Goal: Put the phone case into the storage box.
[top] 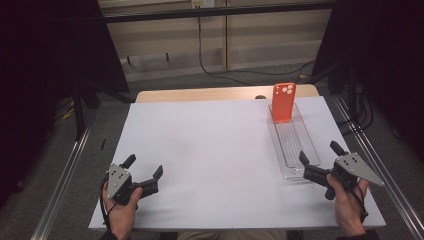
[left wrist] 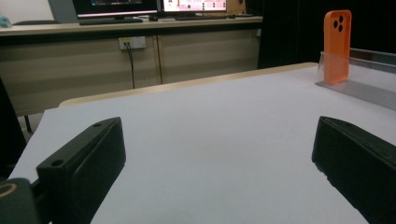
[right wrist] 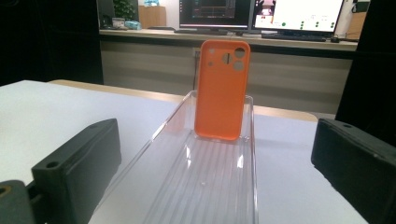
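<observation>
Far left, high view: left gripper (top: 145,172) low over near-left corner of white-covered table (top: 200,150), held in left hand (top: 122,210). Fingers (left wrist: 84,163) spread wide, nothing btwn them, bare white surface ahead. Well apart from the work.

Centre: blank table, no objs.

Right of centre, far side: orange plastic phone case w/ camera cut-outs (top: 283,102) standing upright at far end of long clear ribbed plastic tray (top: 300,150), leaning on tray's far wall, bottom edge down in tray floor. Left gripper view: same case (left wrist: 337,44) well off to right, behind tray's low clear wall (left wrist: 355,86).

Right: right gripper (top: 320,162) at tray's near end, held in right hand (top: 350,200). Fingers (right wrist: 77,161) spread wide, holding nothing, pointed straight down tray (right wrist: 210,186) at case (right wrist: 222,93). Near, not touching.

Handling, as judged: case v. light, thin, prob. flexible shell – squeezes inward under hard pinch, so light clamp only. Smooth finish, could slip or twist if gripped by one corner. Not fragile; drop harmless. Tips easily, only propped on wall, so a nudge knocks it flat into tray. Tray also light + slick on table, likely slides if bumped.

Where to grip: across the two long side edges at mid-height, or front-to-back over top edge away from camera holes. Approach from above/along tray, clear of tray walls.
</observation>
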`<state>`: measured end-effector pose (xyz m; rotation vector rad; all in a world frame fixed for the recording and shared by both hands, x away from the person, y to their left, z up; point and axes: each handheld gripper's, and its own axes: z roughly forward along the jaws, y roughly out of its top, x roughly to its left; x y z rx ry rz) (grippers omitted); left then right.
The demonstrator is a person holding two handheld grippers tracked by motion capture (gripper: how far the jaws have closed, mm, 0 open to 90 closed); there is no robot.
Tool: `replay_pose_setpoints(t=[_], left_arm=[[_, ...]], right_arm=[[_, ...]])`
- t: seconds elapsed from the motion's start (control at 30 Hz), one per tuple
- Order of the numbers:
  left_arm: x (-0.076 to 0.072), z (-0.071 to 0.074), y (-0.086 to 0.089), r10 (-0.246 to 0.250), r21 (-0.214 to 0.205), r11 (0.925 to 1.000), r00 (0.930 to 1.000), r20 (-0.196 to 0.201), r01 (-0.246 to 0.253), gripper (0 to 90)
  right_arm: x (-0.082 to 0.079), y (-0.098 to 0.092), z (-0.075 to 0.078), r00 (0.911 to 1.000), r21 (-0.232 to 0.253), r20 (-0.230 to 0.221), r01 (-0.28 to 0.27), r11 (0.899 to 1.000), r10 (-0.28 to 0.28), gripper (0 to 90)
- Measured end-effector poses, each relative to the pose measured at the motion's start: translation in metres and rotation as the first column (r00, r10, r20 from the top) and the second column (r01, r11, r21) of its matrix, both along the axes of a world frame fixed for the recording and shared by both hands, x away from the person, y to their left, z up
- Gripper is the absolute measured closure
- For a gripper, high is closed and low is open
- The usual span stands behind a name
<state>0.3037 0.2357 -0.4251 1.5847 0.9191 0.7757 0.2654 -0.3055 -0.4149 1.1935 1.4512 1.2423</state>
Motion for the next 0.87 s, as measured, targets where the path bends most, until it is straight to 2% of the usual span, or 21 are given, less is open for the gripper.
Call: replay_pose_setpoints(t=[0.23,0.33,0.5,0.87], left_arm=[[-0.001,0.000,0.000,0.003,-0.001,1.0000,1.0000,0.005,-0.003,2.7],[-0.002,0.000,0.000,0.008,0.017,0.9998,0.9999,0.009,-0.008,2.9],[-0.004,0.000,0.001,0.011,0.013,0.9999,0.9999,0.004,-0.011,2.8],[0.000,-0.001,0.003,0.017,0.002,0.9999,0.9996,-0.021,-0.017,2.5]], right_arm=[[-0.010,-0.003,-0.007,0.9999,0.003,-0.013,0.011,1.000,-0.011,0.0],[-0.012,-0.005,-0.011,0.9990,0.030,-0.043,0.012,0.999,-0.011,0.0],[-0.015,-0.006,-0.014,0.9981,0.023,-0.059,0.019,1.000,-0.018,0.0],[-0.013,-0.005,-0.014,0.9989,0.020,-0.045,-0.010,1.000,0.010,0.0]])
